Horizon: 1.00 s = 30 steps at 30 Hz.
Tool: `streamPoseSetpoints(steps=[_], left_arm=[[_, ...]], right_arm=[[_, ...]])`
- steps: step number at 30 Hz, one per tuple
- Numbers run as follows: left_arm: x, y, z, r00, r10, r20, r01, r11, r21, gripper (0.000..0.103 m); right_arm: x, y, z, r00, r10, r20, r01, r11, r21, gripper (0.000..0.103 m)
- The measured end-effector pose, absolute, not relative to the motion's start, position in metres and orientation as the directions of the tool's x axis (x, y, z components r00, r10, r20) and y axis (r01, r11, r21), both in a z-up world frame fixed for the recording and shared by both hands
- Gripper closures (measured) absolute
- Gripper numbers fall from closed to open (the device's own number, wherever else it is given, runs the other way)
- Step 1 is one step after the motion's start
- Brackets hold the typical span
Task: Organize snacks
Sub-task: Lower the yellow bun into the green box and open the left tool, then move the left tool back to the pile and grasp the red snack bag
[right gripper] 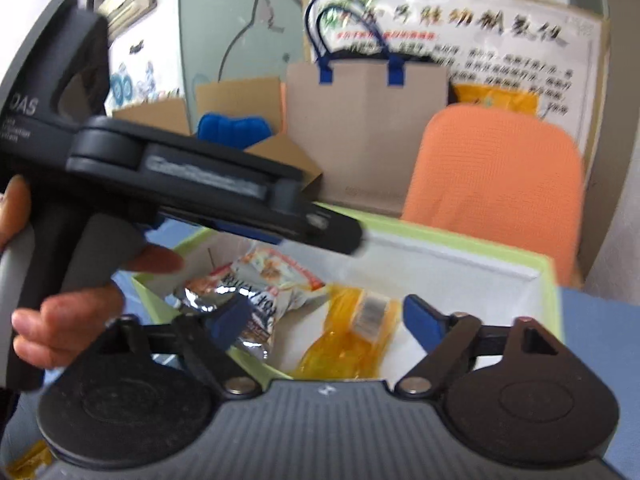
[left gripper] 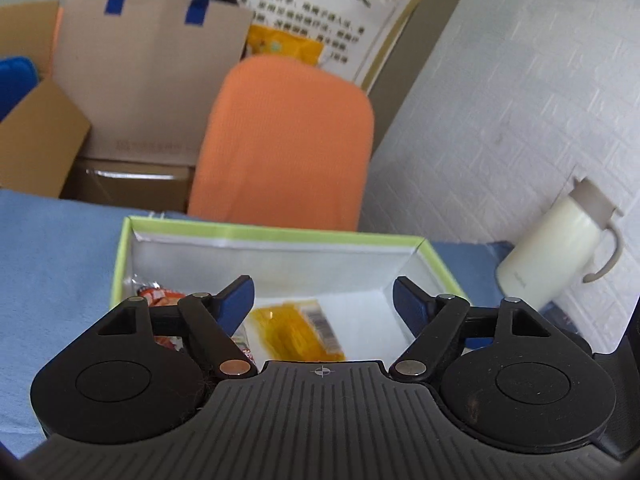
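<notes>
Over the box: both grippers hang above its open top, each with fingers spread and nothing between them.
Left gripper (left gripper: 323,296): fingers released, blue pads wide apart; the yellow packet shows in the gap below, untouched.
Right gripper (right gripper: 328,316): fingers released, spread wide over the near part of the box; no pad presses on anything.
Left hand (right gripper: 68,300): seen from the right wrist view at the left, wrapped round the grey handle of the left gripper, whose body stretches across above the box's far left corner.
Box (left gripper: 280,236): light green rim, white inside, standing on the bench.
Yellow packet (left gripper: 296,330): clear amber wrapper with a barcode label, lying flat on the box floor near the middle.
Red and silver snack bag (right gripper: 260,284): crumpled, lying in the left part of the box, just beside the yellow packet.
Bench (left gripper: 56,264): covered with a blue cloth.
Jug (left gripper: 560,244): cream with a grey lid and handle, on the bench to the right of the box, by the white wall.
Orange chair (left gripper: 284,140): its back rises beyond the far side of the box.
Paper bag (left gripper: 152,80): brown with blue handles, far left behind the chair, among cardboard boxes.
</notes>
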State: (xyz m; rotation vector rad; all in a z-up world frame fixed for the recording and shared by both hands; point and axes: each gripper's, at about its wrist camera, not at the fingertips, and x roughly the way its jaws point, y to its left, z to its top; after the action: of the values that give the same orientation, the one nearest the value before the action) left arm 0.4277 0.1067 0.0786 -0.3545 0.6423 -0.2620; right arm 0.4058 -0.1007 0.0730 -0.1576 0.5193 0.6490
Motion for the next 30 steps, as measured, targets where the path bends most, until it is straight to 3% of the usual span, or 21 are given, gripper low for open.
streamPoseSetpoints(steps=[3,5,11,25,30], left_arm=[[0.4,0.113,0.096,0.799,-0.349,-0.49,0.136,0.898,-0.418,0.033],[0.376,0.112,0.104,0.808,-0.343,-0.479,0.135,0.899,-0.416,0.03],[0.294,0.098,0.107,0.813,-0.347,-0.467,0.146,0.899,-0.414,0.024],[0.164,0.078,0.03,0.703,-0.392,-0.594,0.029,0.849,-0.527,0.024],[0.144,0.099,0.033,0.726,-0.336,-0.6,-0.034,0.854,-0.519,0.024]], right_arm=[[0.371,-0.12,0.093,0.716,0.533,-0.451,-0.593,0.805,0.01,0.009],[0.346,-0.132,0.103,0.735,0.534,-0.418,-0.576,0.817,0.03,0.0],[0.264,-0.155,0.108,0.769,0.494,-0.405,-0.524,0.851,0.044,0.0],[0.133,-0.171,0.032,0.696,0.544,-0.468,-0.438,0.839,0.323,0.0],[0.109,-0.158,0.037,0.68,0.568,-0.464,-0.476,0.823,0.31,0.0]])
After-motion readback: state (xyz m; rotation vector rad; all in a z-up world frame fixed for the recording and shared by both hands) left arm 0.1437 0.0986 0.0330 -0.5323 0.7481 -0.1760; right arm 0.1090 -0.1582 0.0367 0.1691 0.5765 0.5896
